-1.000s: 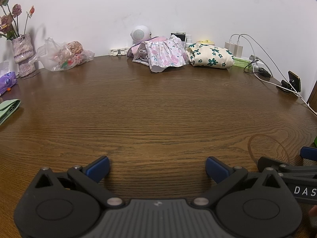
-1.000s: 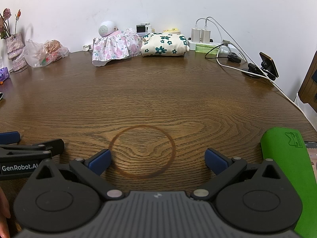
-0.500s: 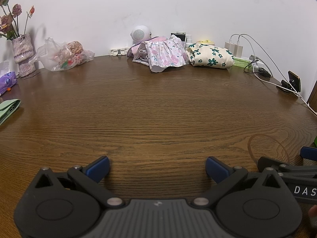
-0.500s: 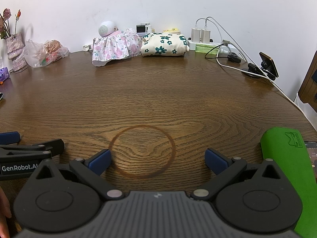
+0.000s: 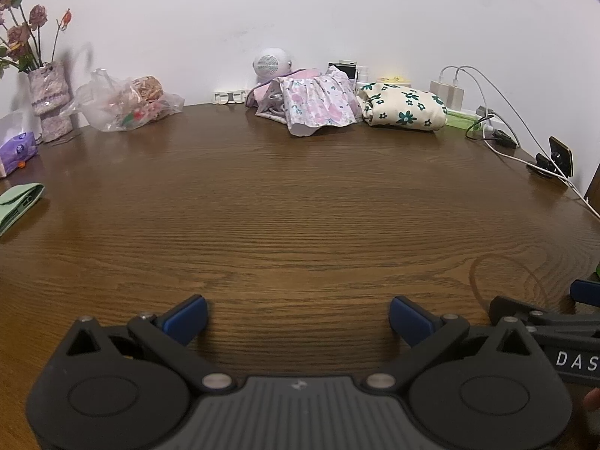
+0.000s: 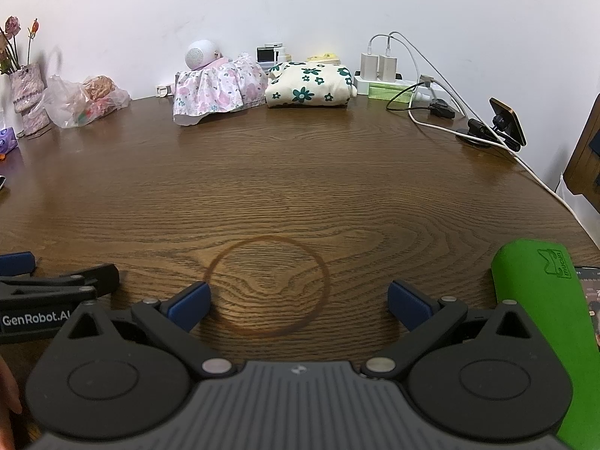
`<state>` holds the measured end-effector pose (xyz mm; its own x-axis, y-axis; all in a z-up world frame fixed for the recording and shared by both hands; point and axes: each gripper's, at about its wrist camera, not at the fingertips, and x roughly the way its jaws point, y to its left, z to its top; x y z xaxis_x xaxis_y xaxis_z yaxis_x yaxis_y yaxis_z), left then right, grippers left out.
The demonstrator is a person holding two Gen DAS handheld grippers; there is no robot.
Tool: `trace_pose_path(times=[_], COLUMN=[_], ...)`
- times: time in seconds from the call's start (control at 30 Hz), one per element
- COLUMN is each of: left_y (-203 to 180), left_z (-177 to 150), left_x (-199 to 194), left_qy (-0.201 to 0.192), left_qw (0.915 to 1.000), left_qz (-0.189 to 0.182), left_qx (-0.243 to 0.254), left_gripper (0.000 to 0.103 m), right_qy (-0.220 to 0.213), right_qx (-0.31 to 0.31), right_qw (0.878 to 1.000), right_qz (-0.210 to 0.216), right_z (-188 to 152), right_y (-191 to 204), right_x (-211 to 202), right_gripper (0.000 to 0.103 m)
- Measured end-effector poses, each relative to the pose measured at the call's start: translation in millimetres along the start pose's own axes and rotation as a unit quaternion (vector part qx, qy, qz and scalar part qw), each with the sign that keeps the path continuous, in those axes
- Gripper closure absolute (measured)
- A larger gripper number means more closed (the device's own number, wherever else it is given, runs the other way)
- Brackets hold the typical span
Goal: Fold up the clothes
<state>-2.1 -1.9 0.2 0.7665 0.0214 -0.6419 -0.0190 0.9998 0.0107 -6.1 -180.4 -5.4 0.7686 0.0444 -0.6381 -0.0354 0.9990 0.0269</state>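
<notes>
While both tools are resting low over the near edge of the brown wood-grain table (image 6: 300,172), the left hand-held gripper (image 5: 298,317) is standing with its blue-tipped fingers spread wide and nothing between them, and the right hand-held gripper (image 6: 298,302) is showing the same wide, empty spread above a dark ring-shaped stain (image 6: 267,285) in the wood. Clothes are lying well apart from both, along the far edge against the white wall: a crumpled pink-and-white floral garment (image 6: 217,88), and just beside it a cream garment with dark green flowers (image 6: 309,84) that already appears folded into a compact block. Judging from this layout, the step in hand is the opening reach, with no cloth yet taken. The next move is likely calling for both hand-held grippers to travel forward, take the crumpled floral piece and draw it onto the bare middle of the table for spreading.
</notes>
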Motion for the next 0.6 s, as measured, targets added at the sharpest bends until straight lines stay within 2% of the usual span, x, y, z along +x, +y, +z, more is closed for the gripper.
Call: trace_pose_path(times=[0.6], left_y=[-1.5], left_z=[2.4], left_x=[2.3], left_qy=[0.0], left_qw=[1.0], left_qz=[-0.005], left_qx=[0.005], left_gripper=[0.0], right_qy=[0.001], right_qx=[0.001], right_qw=[1.0], right_qz=[-0.003], right_z=[0.0], right_y=[0.9], right_x=[0.2], right_gripper=[0.001])
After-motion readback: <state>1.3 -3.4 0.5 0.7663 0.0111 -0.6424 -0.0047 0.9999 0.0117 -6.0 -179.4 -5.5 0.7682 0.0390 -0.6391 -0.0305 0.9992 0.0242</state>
